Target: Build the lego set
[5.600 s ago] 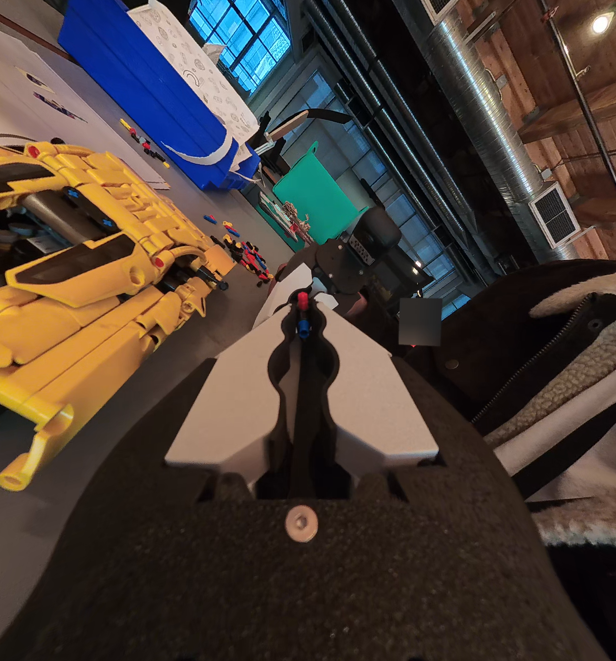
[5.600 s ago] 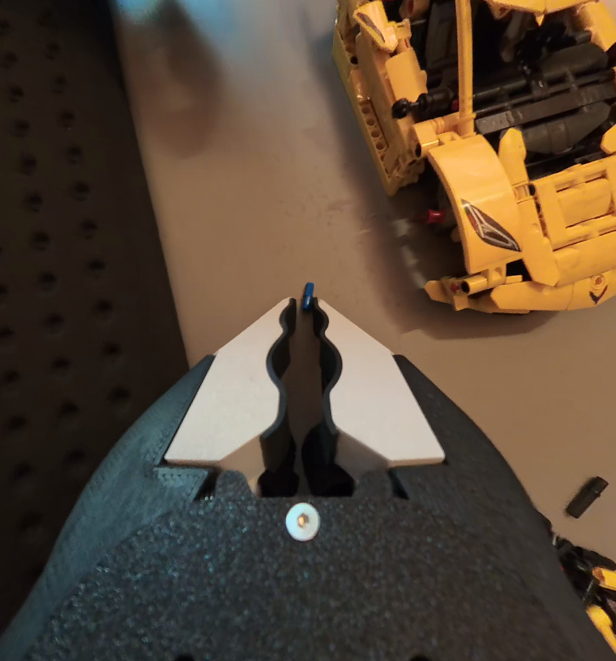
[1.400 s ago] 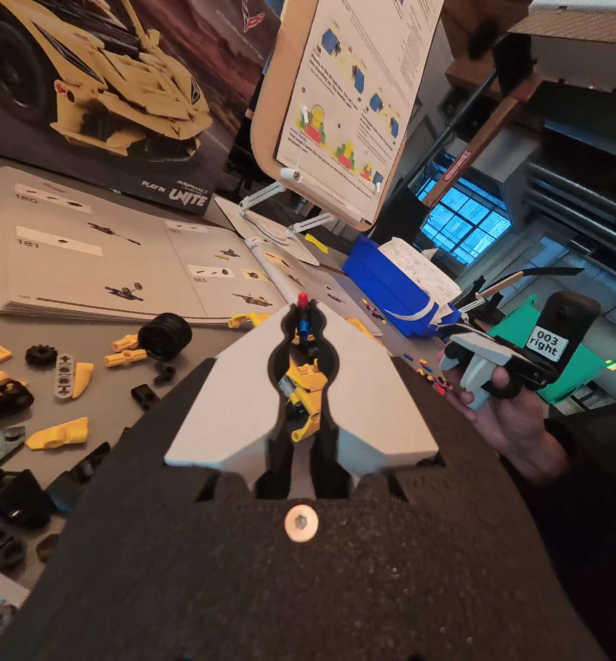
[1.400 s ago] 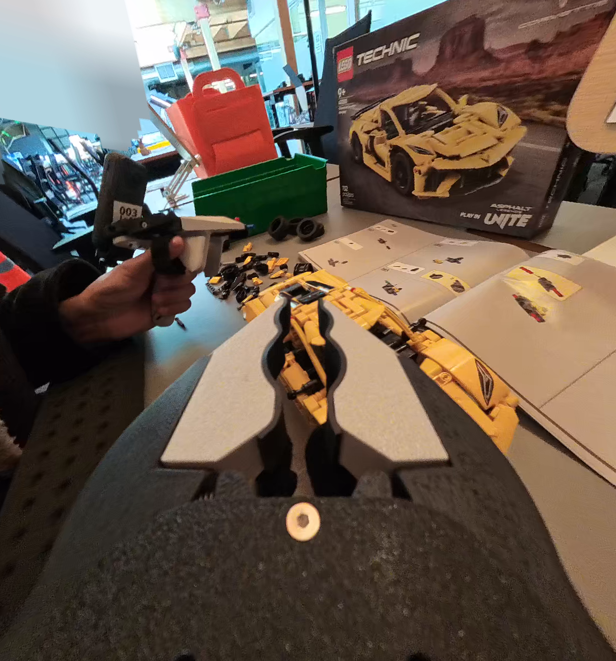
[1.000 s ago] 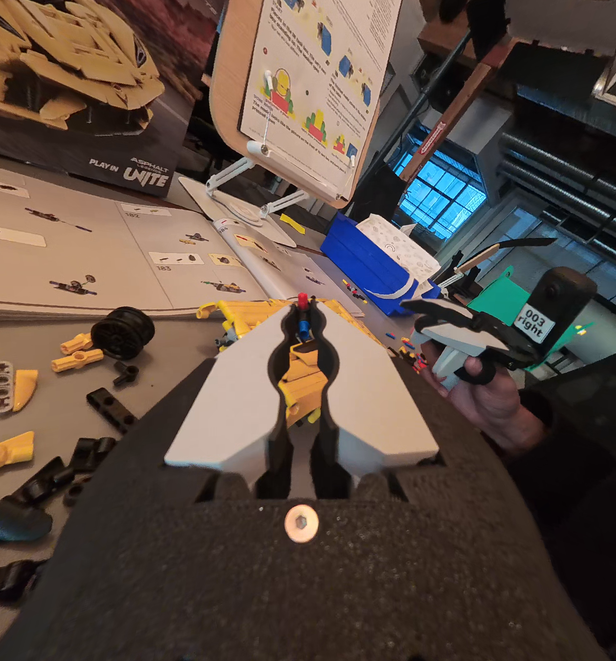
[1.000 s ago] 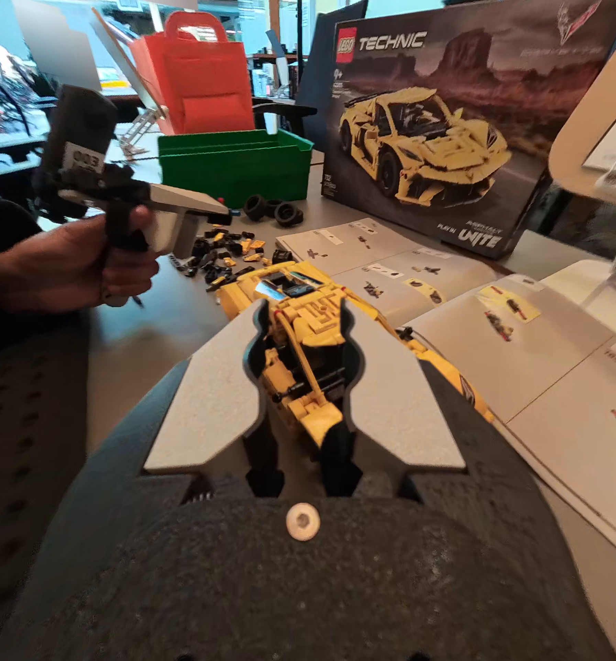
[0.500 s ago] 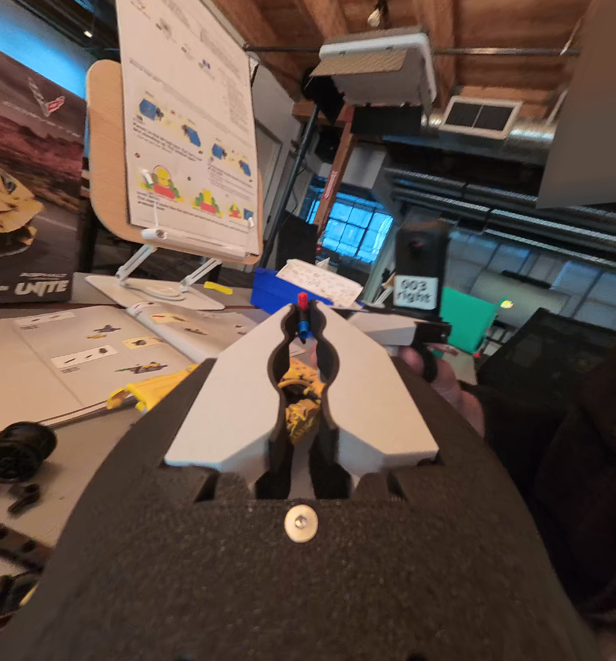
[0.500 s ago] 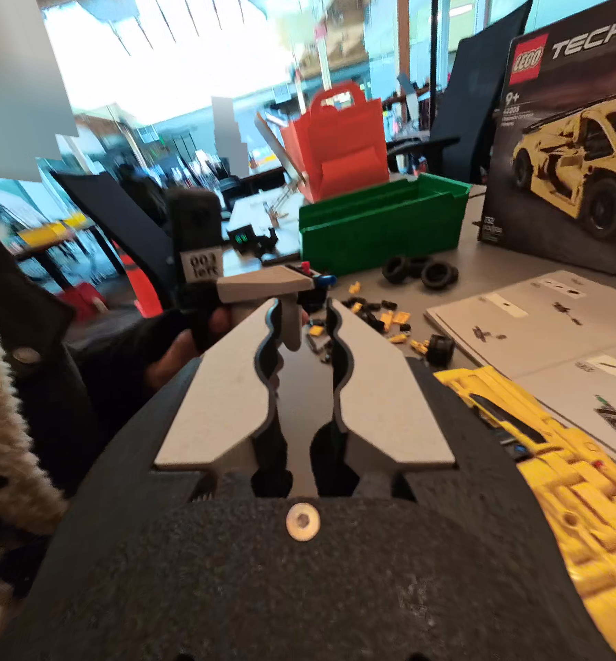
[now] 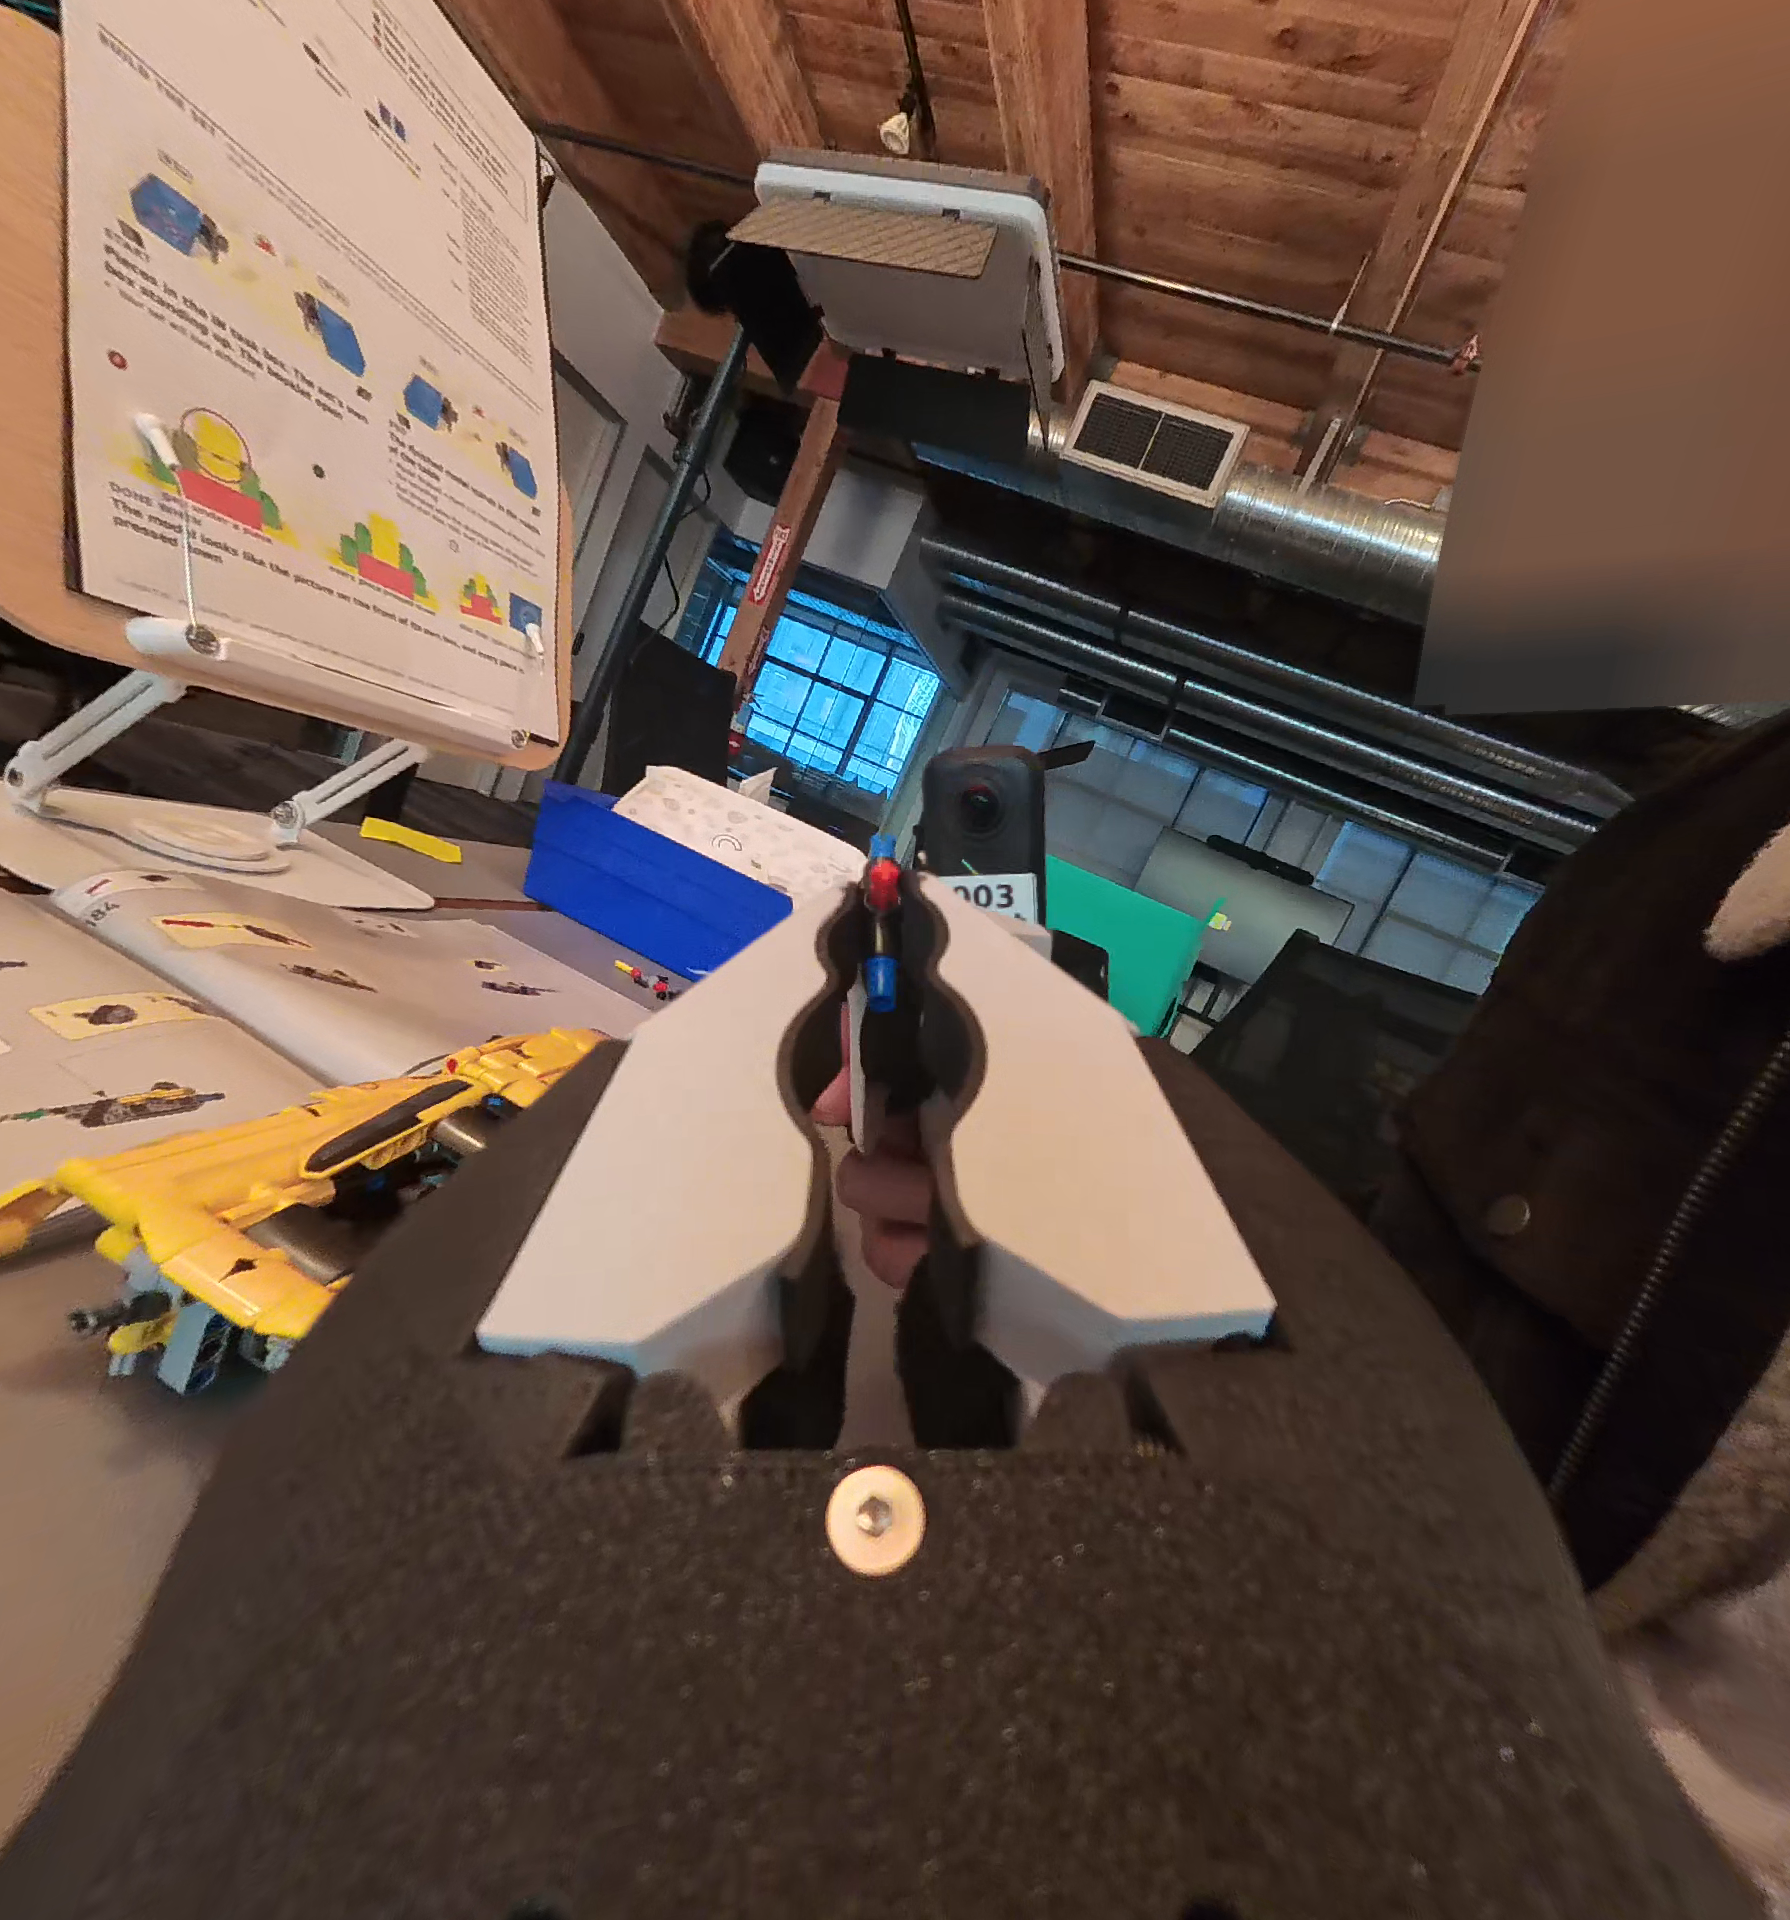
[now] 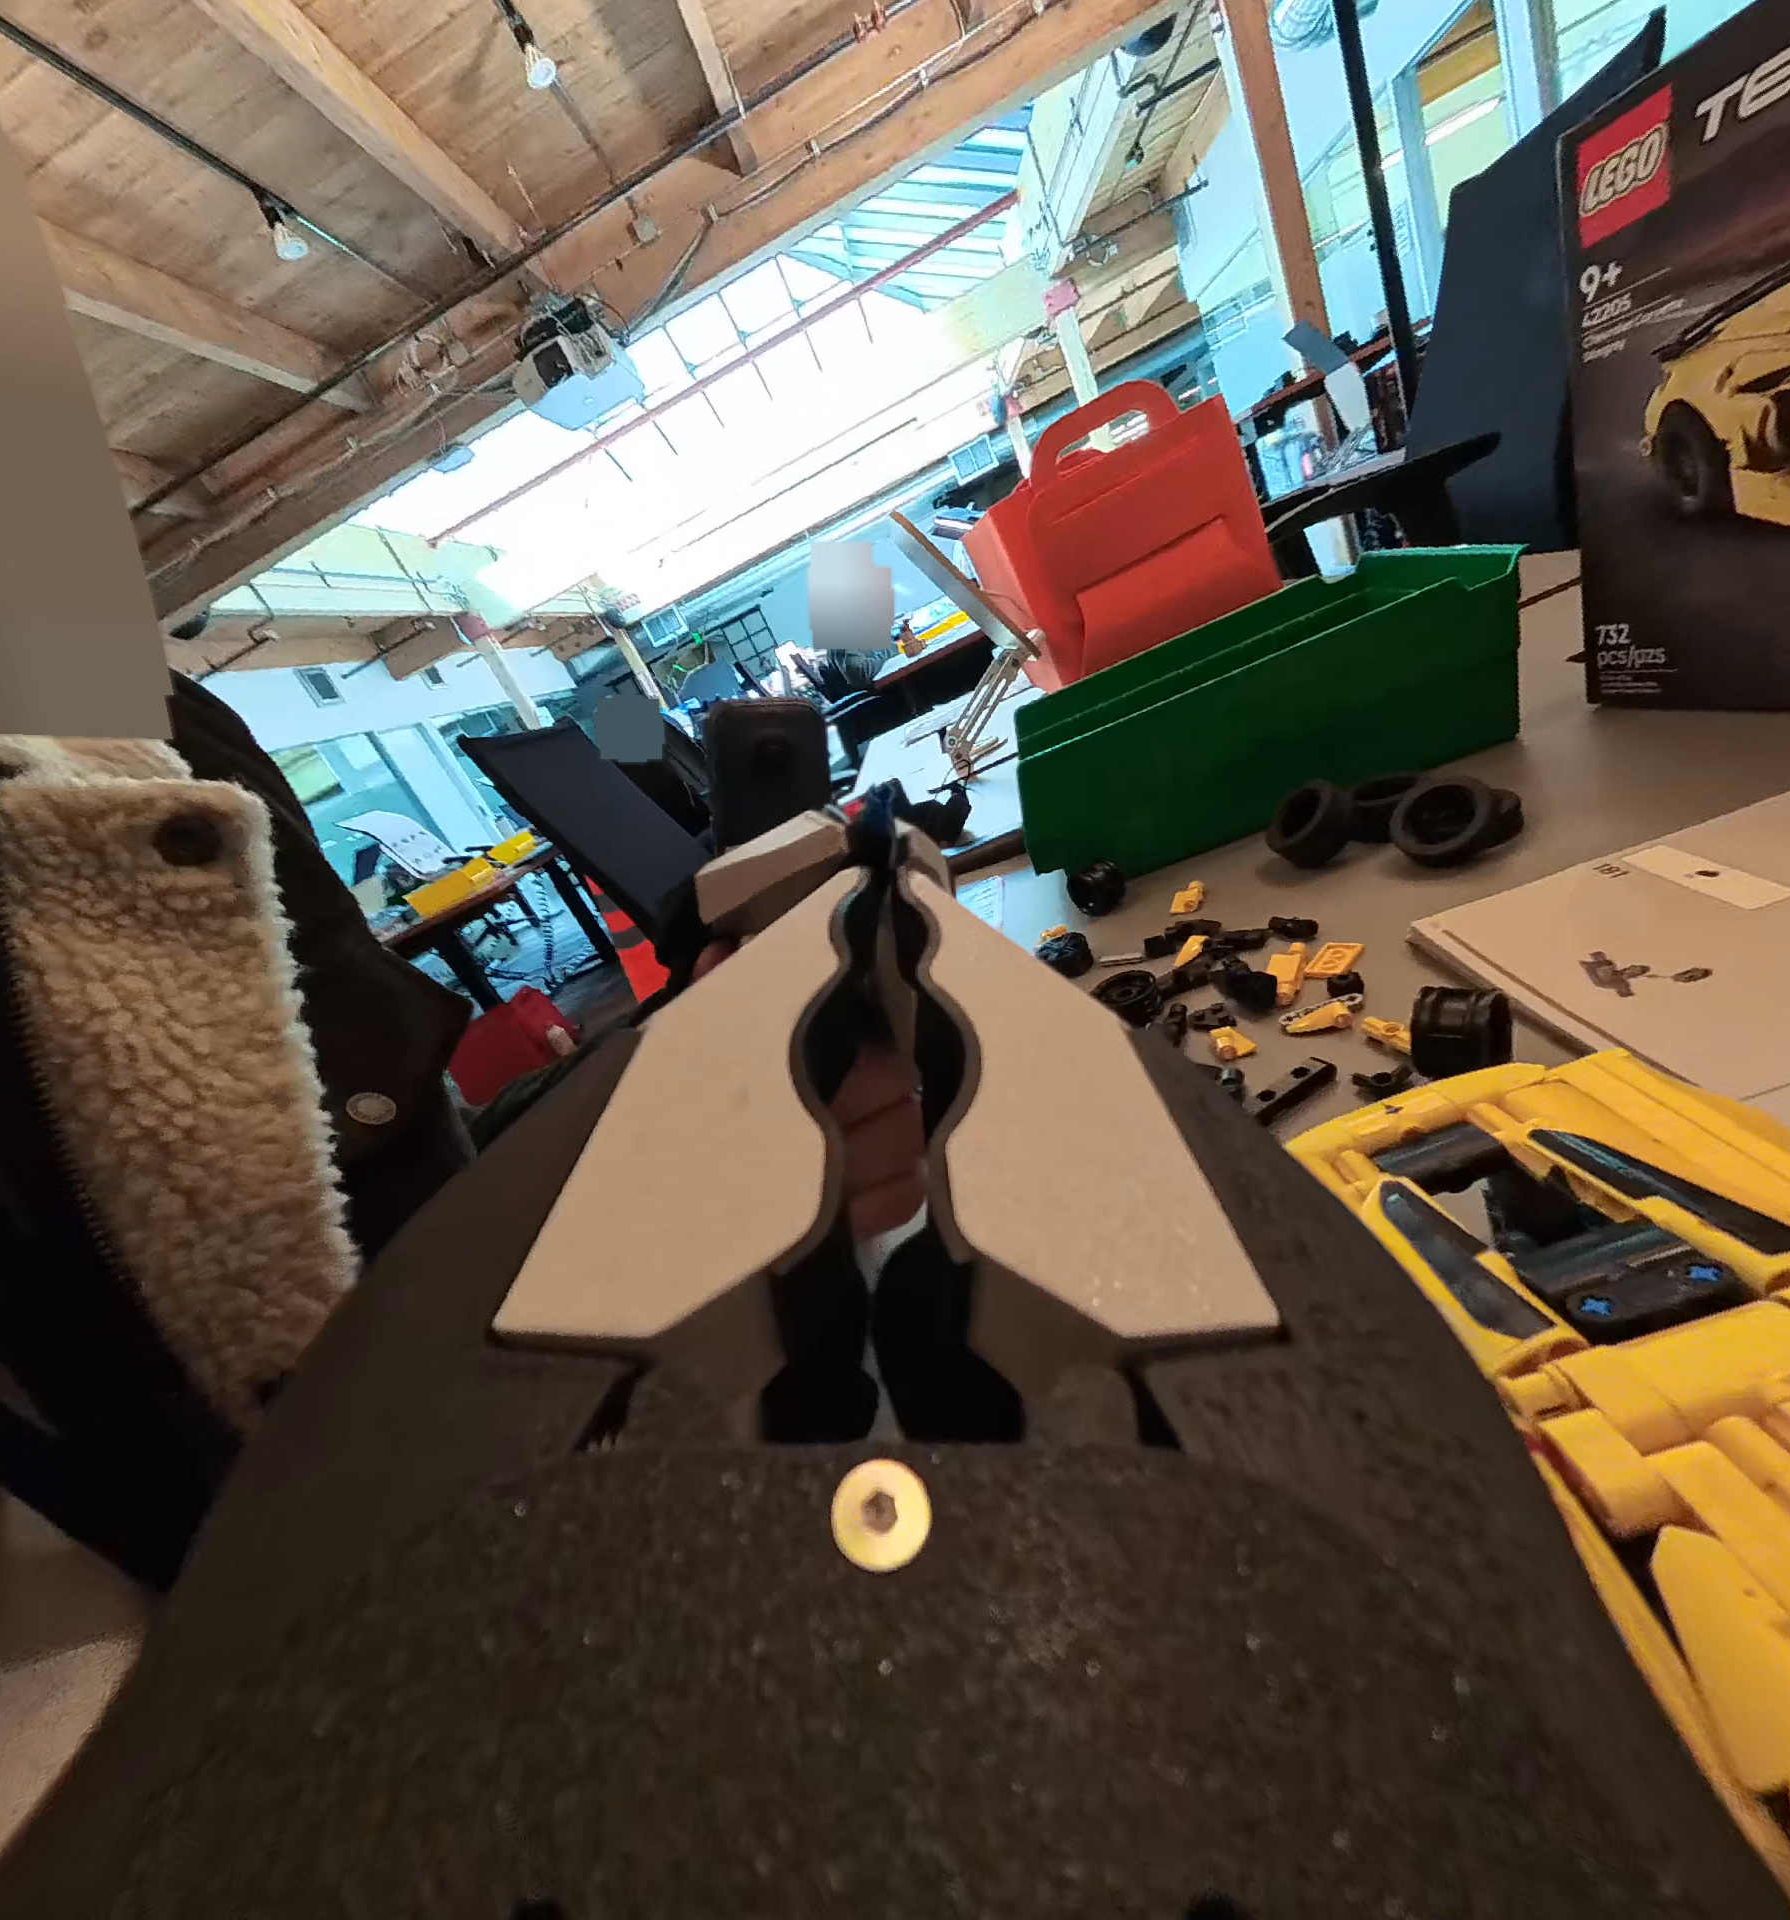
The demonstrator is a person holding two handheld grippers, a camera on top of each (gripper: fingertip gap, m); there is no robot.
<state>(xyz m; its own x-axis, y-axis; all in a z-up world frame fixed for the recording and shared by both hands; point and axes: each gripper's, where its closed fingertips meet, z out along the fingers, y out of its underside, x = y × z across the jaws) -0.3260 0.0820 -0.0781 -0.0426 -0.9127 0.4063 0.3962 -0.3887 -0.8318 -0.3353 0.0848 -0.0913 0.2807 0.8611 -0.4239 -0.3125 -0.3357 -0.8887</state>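
The two grippers face each other tip to tip, raised above the table. The left gripper [image 9: 878, 883] is clenched on a small pin piece [image 9: 878, 935] with a red end at the tips and a blue collar a little farther back between the fingers. Straight ahead of it stands the right gripper [image 9: 984, 904], seen head-on, with its dark camera body rising just behind the red end and the holding hand [image 9: 875, 1195] showing through the gap between the left fingers. This blocks most of what lies beyond.

The right gripper [image 10: 875, 847] is closed on a small blue piece [image 10: 878, 808] at its very tips. The left gripper [image 10: 766, 873] meets it there from the front left, its grey finger touching or almost touching the right tips; I cannot tell whether the two pieces are joined.

The yellow lego car [image 10: 1597, 1247] lies on the table below and to the right of the right gripper, and below and to the left of the left one [image 9: 247, 1174]. Ahead and right of the right gripper lie scattered small parts [image 10: 1234, 977], black tyres [image 10: 1410, 821], a green bin [image 10: 1275, 707], an orange bag [image 10: 1130, 520], the set box [image 10: 1722, 364] and the open instruction book [image 10: 1649, 935]. Left of the left gripper stand a sheet on a stand [image 9: 299, 343] and a blue bin [image 9: 642, 883]. A fleece-lined jacket [image 10: 143, 987] fills the side nearest the person.
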